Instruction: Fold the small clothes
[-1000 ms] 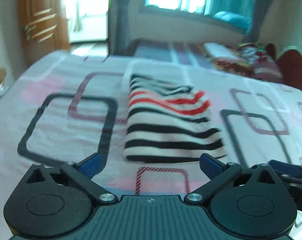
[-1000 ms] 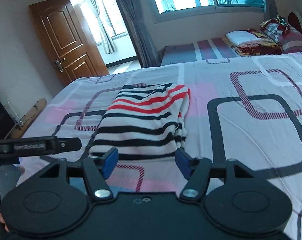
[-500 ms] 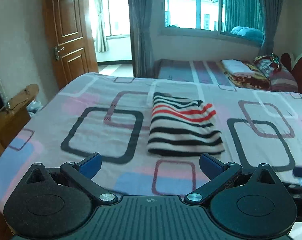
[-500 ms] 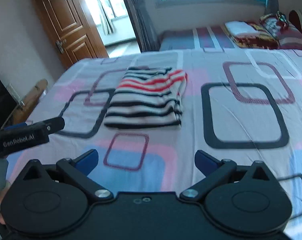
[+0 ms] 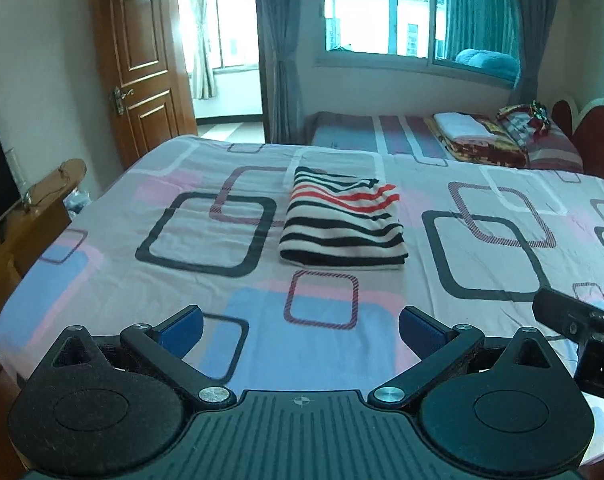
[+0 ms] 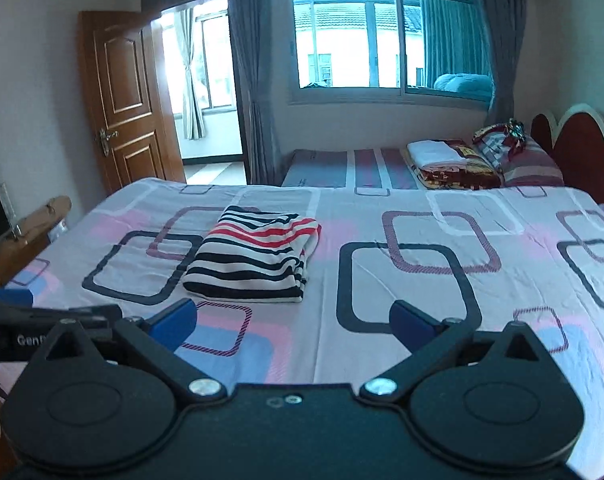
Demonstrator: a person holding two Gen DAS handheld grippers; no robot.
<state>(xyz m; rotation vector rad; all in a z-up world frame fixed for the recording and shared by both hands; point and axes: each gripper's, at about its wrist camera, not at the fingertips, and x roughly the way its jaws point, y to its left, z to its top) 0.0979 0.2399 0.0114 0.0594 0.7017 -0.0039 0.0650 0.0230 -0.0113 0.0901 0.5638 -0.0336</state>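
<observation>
Garment: striped top (image 5: pixel 341 220) lying folded into a compact rectangle on the bed (image 5: pixel 114 280), flat on the patterned sheet, folded edge nearest the cameras, loose layers stacked at its right side (image 6: pixel 302 268).
Left tool (image 5: pixel 300 326): standing wide apart, blue pads (image 5: pixel 182 326) gripping nothing, hovering over the near edge of the bed, well apart from the top.
Right tool (image 6: pixel 292 324): spread to full width, nothing between the pads (image 6: pixel 411 322), also well short of the top.
Change: sitting much farther from the garment than a second ago, when both tools were just beside its near edge; right tool then half-closed, now fully released; whole bed now filling both views.
Meaning: looking like a finished fold, both tools backing off to leave it lying.
Shape check: edges holding roughly square, no sleeve trailing out; far edge slightly rumpled.
Surroundings: second bed (image 6: pixel 341 168) beyond carrying another folded pile (image 6: pixel 433 154); no unfolded clothing showing within reach.
Risk: little; stack looking settled.
</observation>
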